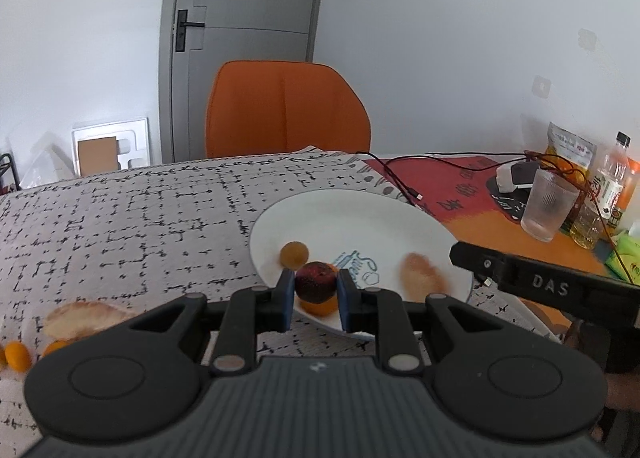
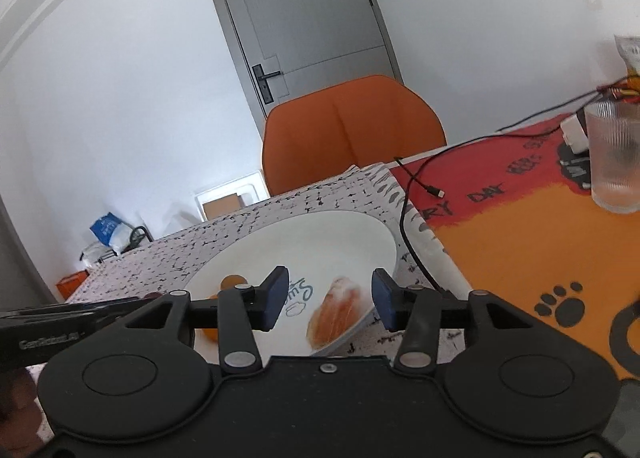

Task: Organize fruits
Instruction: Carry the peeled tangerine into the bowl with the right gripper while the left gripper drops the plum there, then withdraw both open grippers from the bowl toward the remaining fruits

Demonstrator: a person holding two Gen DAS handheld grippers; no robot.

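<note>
My left gripper (image 1: 315, 288) is shut on a dark red plum (image 1: 316, 281) and holds it just above the near rim of a white plate (image 1: 360, 218). On the plate lie a small brownish round fruit (image 1: 294, 254), an orange fruit (image 1: 319, 307) under the plum, and a peach-coloured slice (image 1: 422, 276). My right gripper (image 2: 328, 300) is open and empty over the same plate (image 2: 320, 234), with the slice (image 2: 338, 308) between its fingers. On the cloth to the left lie another pale slice (image 1: 80, 318) and small orange fruits (image 1: 18, 354).
An orange chair (image 1: 286, 112) stands behind the table. To the right are a ribbed glass (image 1: 548, 204), bottles (image 1: 608, 186), a snack bag (image 1: 568, 146) and black cables (image 1: 400, 178) on an orange-red mat (image 2: 520, 242). The right gripper's body (image 1: 548, 288) reaches in beside the plate.
</note>
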